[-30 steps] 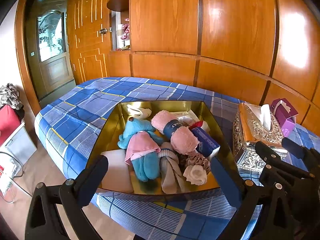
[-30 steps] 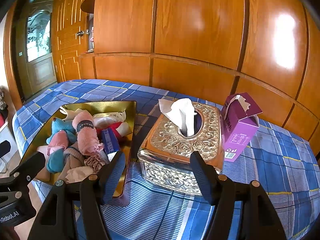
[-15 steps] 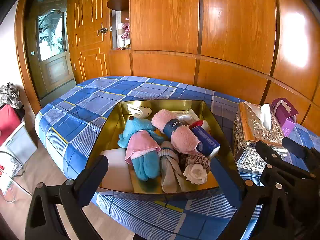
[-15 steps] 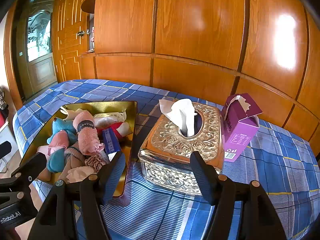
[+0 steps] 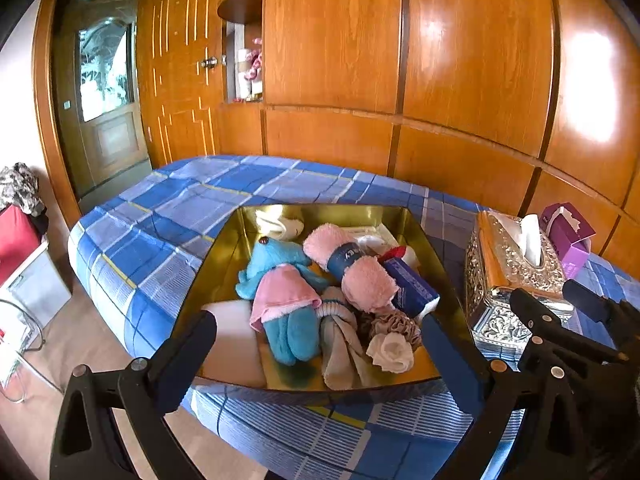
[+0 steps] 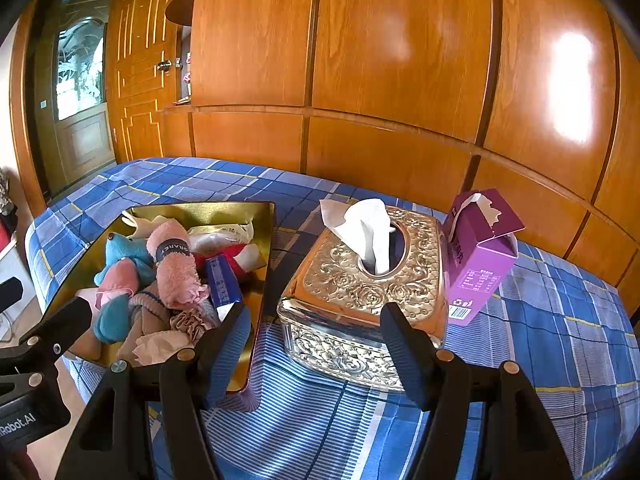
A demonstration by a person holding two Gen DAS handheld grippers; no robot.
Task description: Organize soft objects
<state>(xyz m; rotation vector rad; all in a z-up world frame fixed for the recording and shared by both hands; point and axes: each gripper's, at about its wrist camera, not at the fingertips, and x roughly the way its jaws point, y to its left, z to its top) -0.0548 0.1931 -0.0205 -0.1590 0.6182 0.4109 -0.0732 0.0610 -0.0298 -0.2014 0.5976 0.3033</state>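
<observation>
Waiting near the bottom of each frame, the left gripper (image 5: 316, 356) and right gripper (image 6: 316, 348) have fingers wide and hold nothing. Soft toys (image 5: 280, 296) fill the gold tray (image 5: 328, 212), mid-frame. Next: pick one gently.

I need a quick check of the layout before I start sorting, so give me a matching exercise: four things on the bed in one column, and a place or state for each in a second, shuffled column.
Things:
1. blue plush toy
2. ornate tissue box
3. purple carton
4. left gripper

Places or states:
A. top torn open, standing at the far right
B. open, nothing between its fingers
C. lying inside the gold tray
D. on the bedcover between the tray and the carton, a tissue sticking up

Pairs: 1-C, 2-D, 3-A, 4-B
</observation>
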